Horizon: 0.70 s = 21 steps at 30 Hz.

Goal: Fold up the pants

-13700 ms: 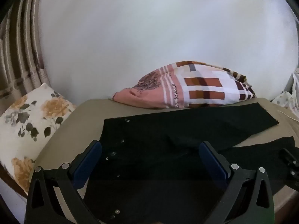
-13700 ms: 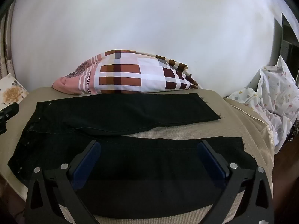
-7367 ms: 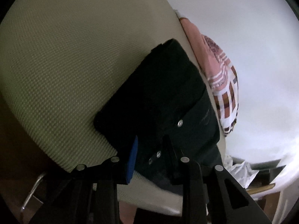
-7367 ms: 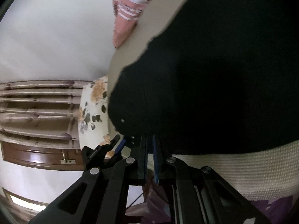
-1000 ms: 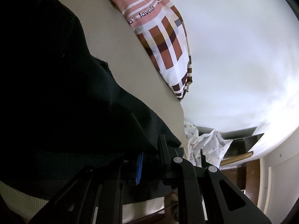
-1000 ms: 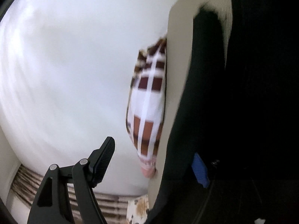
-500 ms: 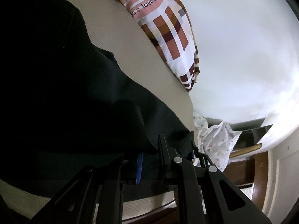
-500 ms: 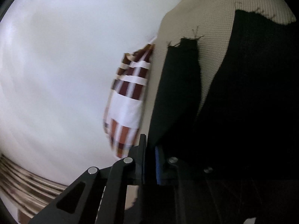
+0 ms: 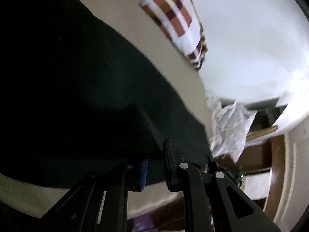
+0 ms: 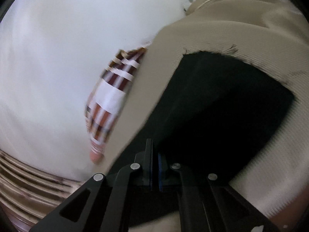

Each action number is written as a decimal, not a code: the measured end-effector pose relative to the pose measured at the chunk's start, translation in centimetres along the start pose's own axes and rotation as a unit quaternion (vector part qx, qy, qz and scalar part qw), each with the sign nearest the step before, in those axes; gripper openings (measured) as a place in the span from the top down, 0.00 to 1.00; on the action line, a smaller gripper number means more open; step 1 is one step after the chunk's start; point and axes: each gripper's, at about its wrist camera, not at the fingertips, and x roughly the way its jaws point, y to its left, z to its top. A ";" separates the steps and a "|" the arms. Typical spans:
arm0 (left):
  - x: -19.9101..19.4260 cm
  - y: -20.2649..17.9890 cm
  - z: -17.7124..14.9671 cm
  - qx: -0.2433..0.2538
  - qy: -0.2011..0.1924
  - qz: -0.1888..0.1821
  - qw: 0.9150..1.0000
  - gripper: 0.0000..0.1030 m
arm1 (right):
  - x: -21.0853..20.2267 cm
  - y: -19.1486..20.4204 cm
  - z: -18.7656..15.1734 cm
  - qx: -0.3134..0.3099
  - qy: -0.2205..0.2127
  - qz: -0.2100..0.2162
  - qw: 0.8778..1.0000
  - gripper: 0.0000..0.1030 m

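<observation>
Nearest the lenses, we hold both tools clamped on cloth: our left black two-finger gripper [image 9: 155, 166] pinches a raised fold of the black fabric pants [image 9: 81, 81], its fingers parted only by that thickness, and our right black two-finger gripper [image 10: 155, 169] has its blue pads almost together on an edge of the same garment. The pants lie spread on the beige woven mattress [image 9: 154, 44]. We judge a fold to be under way; the next move calls for carrying both held edges across evenly and laying them flat. Beyond sits the pink, white and brown checked pillow [image 9: 173, 17]; its dark lettering is too blurred to read.
</observation>
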 end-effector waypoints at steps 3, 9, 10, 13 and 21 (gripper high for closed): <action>1.0 1.4 -1.0 -0.003 0.028 0.016 0.999 0.85 | 0.0 -2.8 -1.7 0.021 0.027 -0.034 0.999 0.95; 1.6 2.1 -2.1 0.011 0.040 0.032 0.999 0.85 | 1.1 -4.8 -2.1 0.056 0.018 -0.021 0.998 0.95; 1.4 2.0 -2.1 0.013 0.037 0.029 0.999 0.85 | 0.9 -4.8 -2.1 0.057 0.018 -0.018 0.998 0.95; 1.0 1.4 -2.1 0.029 0.030 0.028 0.999 0.85 | -0.4 -5.4 -2.2 0.060 0.013 -0.009 0.998 0.95; 2.1 2.9 -2.9 0.018 0.058 0.035 0.998 0.85 | -1.5 -6.4 -2.1 0.069 -0.004 -0.022 0.997 0.95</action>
